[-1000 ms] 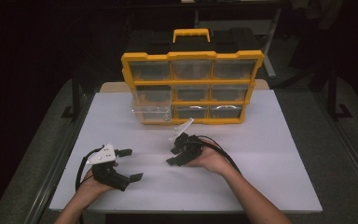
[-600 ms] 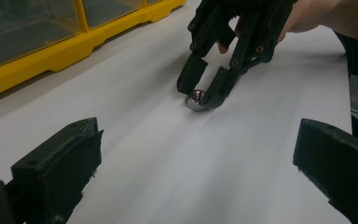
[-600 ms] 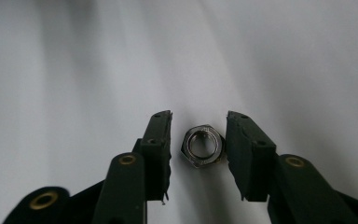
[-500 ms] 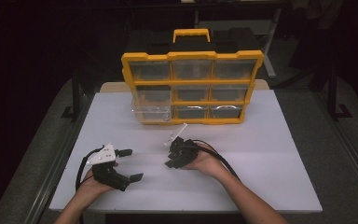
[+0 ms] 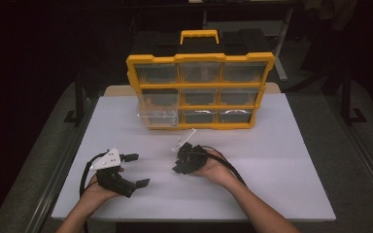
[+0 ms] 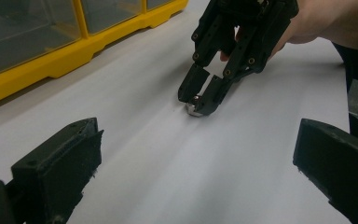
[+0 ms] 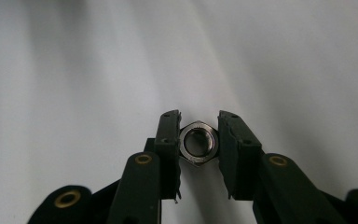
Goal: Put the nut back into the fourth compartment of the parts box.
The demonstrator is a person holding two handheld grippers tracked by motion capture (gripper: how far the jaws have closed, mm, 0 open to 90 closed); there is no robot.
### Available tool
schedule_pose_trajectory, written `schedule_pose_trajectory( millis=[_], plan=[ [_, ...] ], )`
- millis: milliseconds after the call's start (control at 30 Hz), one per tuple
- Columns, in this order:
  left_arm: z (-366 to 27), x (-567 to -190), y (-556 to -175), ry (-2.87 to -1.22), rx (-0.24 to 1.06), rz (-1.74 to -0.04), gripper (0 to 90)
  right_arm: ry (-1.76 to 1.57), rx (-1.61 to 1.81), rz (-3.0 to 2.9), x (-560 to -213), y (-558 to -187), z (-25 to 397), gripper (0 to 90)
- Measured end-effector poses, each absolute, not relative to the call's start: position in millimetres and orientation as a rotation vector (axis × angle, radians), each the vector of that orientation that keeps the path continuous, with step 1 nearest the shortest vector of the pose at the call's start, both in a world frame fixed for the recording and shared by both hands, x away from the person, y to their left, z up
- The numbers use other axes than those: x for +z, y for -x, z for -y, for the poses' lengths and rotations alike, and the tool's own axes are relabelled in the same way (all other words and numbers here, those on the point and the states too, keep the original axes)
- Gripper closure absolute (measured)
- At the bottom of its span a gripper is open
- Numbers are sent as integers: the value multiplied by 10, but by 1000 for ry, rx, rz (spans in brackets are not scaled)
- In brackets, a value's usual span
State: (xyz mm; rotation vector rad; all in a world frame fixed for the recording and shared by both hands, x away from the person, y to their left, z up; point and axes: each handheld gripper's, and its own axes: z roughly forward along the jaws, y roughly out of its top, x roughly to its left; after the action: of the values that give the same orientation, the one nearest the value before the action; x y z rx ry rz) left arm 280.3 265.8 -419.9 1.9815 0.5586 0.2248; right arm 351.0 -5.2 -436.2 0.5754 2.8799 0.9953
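- Nut (image 7: 198, 143): a small metal hex nut, lying flat on the white table (image 5: 281, 160), near the middle and a little left of centre, well in front of the yellow drawer organiser (image 5: 200, 92).
- Grip on the nut: in the right gripper view the nut sits between the two black jaws with its opposite sides at the pads (image 7: 169, 140). The left pad appears to touch it; a thin gap may remain at the right pad, so I cannot tell whether the grip is fully closed.
- Right gripper (image 5: 178, 165): tilted down onto the table, jaws narrow, spaced to the width of the nut. The left gripper view shows its tips (image 6: 200, 95) resting at table level with the nut between them.
- Step in hand, as judged: closing on the nut for a lift. Done well, the pads should press on two flat sides, not corners, and close squarely before any lift, so the nut does not twist or skid out.
- Left gripper (image 5: 137, 170): resting near the left front of the table, jaws wide apart, holding nothing and touching nothing.
- Organiser: upright at the far side, one lower-left drawer (image 5: 158, 118) pulled forward.
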Motion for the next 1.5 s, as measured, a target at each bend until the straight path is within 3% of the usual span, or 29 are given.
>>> schedule_pose_trajectory(
  millis=[633, 1500],
  plan=[
    [-2680, -4197, -2785, -1980, 227, -553, 11, -669, 1038, -2853, -4026, -3579, 313, 690],
    [-2693, -4200, -2777, -1969, 230, -564, 11, -687, 1181, -2743, -3318, -3674, 521, 690]
  ],
)
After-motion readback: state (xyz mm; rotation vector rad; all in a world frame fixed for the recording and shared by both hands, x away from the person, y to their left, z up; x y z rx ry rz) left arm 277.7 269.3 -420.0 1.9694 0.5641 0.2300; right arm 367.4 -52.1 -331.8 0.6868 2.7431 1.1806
